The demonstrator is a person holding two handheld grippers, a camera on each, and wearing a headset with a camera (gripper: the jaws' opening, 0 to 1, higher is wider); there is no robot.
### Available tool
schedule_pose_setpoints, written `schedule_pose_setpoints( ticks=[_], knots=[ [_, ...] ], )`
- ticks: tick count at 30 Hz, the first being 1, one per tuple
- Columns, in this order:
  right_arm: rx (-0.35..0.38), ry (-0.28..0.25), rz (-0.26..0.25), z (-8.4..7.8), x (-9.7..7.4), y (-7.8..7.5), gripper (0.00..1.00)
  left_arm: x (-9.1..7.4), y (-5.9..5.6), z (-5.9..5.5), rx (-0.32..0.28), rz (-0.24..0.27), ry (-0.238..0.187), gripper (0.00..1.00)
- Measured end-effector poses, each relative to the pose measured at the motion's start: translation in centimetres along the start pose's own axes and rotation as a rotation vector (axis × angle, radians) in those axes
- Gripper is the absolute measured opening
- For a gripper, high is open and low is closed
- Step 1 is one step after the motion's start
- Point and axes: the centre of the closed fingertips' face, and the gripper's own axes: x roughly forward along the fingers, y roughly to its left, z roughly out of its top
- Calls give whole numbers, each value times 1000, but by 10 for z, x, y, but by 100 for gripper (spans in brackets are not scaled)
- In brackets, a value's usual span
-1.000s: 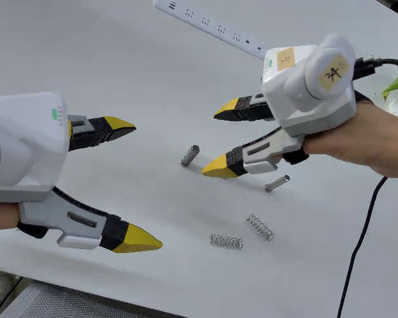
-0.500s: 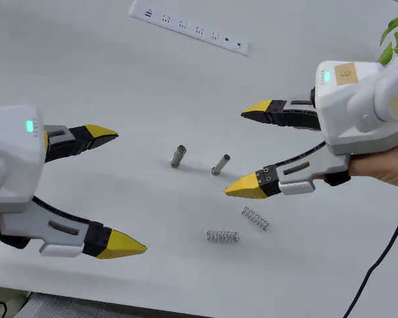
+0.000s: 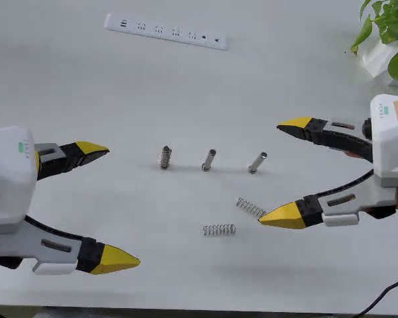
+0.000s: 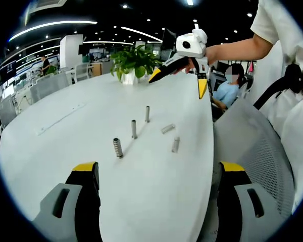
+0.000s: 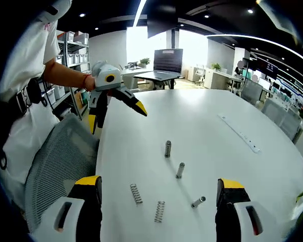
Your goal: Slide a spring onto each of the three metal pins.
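Note:
Three metal pins stand in a row on the white table. The left pin (image 3: 164, 157) (image 5: 167, 148) (image 4: 117, 147) wears a spring. The middle pin (image 3: 208, 159) (image 5: 180, 170) and right pin (image 3: 257, 162) (image 5: 198, 202) are bare. Two loose springs (image 3: 251, 207) (image 3: 219, 230) lie in front of the row. My left gripper (image 3: 109, 205) (image 4: 159, 166) is open, well left of the pins. My right gripper (image 3: 278, 171) (image 5: 159, 181) is open with nothing in it, just right of the bare right pin and the nearer loose spring.
A white power strip (image 3: 166, 32) lies at the far side of the table and a potted plant (image 3: 385, 26) stands at the far right. The table's near edge runs along the bottom. A black cable (image 3: 385, 301) hangs at the lower right. A mesh chair (image 4: 252, 151) stands beside the table.
The right gripper has drawn back to the right, away from the pins, with its jaws spread wider. The head view has shifted, bringing the whole pin row into sight. The left gripper stays open.

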Motion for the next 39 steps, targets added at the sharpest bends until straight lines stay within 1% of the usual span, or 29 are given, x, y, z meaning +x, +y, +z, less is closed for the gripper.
schedule_pose_setpoints(
  ticks=[3, 5, 8, 10, 12, 13, 15, 16, 18, 20, 21, 25, 26, 27, 28, 29, 30, 32, 34, 36, 39],
  knots=[
    [29, -14, -26, -12, -11, 0, 94, 7, -5, 0, 28, -10, 37, 96],
    [39, -19, -37, -17, -17, 0, 94, 12, -8, 2, 44, -22, 48, 94],
    [62, -29, -61, -27, -25, 0, 93, 25, -13, 5, 47, -32, 72, 91],
    [74, -32, -73, -31, -29, 0, 93, 33, -17, 6, 51, -45, 79, 88],
    [81, -36, -83, -35, -33, 2, 93, 42, -21, 5, 57, -58, 101, 86],
    [86, -39, -89, -38, -35, 2, 93, 48, -23, 4, 68, -63, 116, 84],
    [95, -43, -97, -41, -38, 3, 93, 56, -27, 2, 67, -75, 136, 79],
    [101, -46, -104, -43, -39, 3, 93, 61, -28, -1, 64, -81, 163, 77],
    [109, -50, -113, -46, -42, 4, 92, 71, -32, -1, 80, -94, 174, 72],
    [117, -54, -120, -48, -43, 5, 92, 77, -33, -6, 82, -100, 219, 67],
    [120, -57, -124, -49, -44, 6, 92, 83, -35, -5, 88, -107, 220, 64],
    [133, -67, -138, -51, -47, 8, 91, 98, -39, -5, 94, -119, 236, 55],
    [139, -70, -144, -51, -49, 8, 91, 102, -38, -9, 99, -115, 266, 52],
    [142, -70, -147, -52, -50, 9, 91, 103, -37, -14, 122, -115, 303, 49],
    [145, -72, -150, -52, -51, 9, 91, 107, -38, -17, 139, -122, 318, 47],
    [147, -75, -152, -53, -52, 9, 91, 110, -38, -18, 133, -120, 326, 45],
    [151, -75, -154, -54, -52, 9, 91, 111, -38, -21, 127, -119, 347, 44],
    [153, -70, -160, -56, -53, 9, 90, 117, -40, -22, 125, -131, 347, 42],
    [161, -75, -160, -57, -54, 10, 90, 121, -41, -24, 123, -132, 358, 40],
    [158, -68, -159, -60, -54, 11, 90, 126, -40, -26, 120, -127, 369, 36],
    [170, -73, -159, -61, -54, 12, 89, 131, -38, -30, 121, -120, 386, 32]
  ],
)
